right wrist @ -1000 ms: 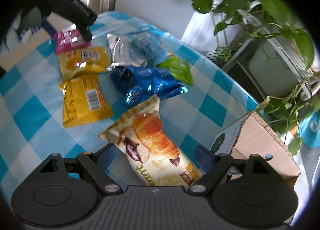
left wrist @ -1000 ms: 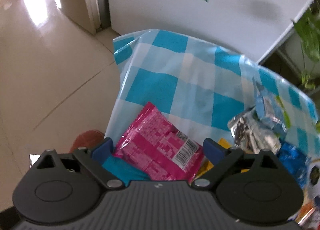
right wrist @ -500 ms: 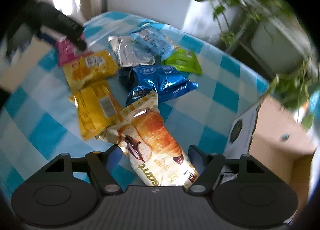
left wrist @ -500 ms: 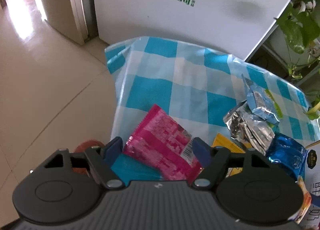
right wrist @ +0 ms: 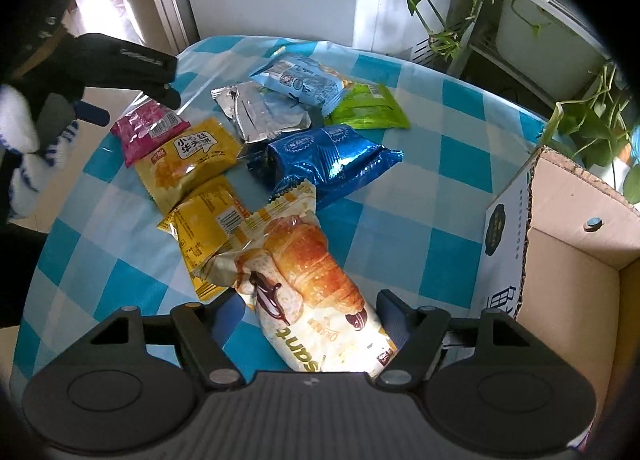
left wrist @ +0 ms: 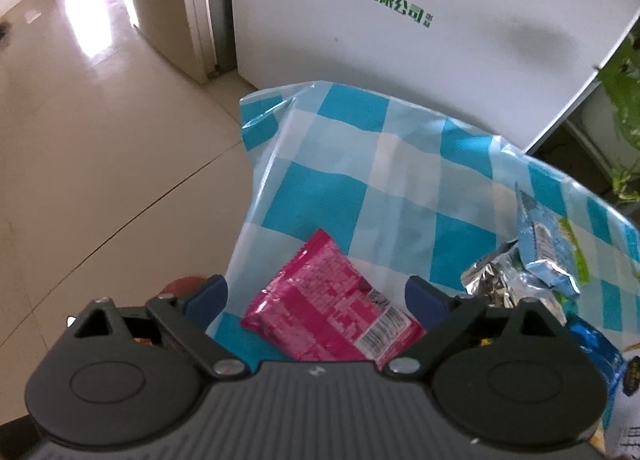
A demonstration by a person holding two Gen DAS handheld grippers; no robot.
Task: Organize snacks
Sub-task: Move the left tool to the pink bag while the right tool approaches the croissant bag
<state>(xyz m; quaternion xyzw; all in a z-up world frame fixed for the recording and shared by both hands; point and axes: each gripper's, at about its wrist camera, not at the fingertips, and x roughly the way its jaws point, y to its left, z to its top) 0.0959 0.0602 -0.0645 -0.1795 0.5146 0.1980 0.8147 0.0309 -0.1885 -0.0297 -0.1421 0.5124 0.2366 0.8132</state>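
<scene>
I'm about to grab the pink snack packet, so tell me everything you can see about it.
The pink snack packet is a flat, glossy plastic pillow pack, magenta with pale pink print and a white barcode label near one sealed end. It looks unopened. It lies flat at the edge of the blue-checked tablecloth, and the yellow packet beside it seems to overlap one corner. The left gripper is open, with its fingers on either side of the pack and not touching it.

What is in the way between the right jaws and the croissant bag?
Nothing visible. The croissant bag already lies between the open jaws of the right gripper, its lower end right at them. The other snacks sit farther back on the table.
</scene>
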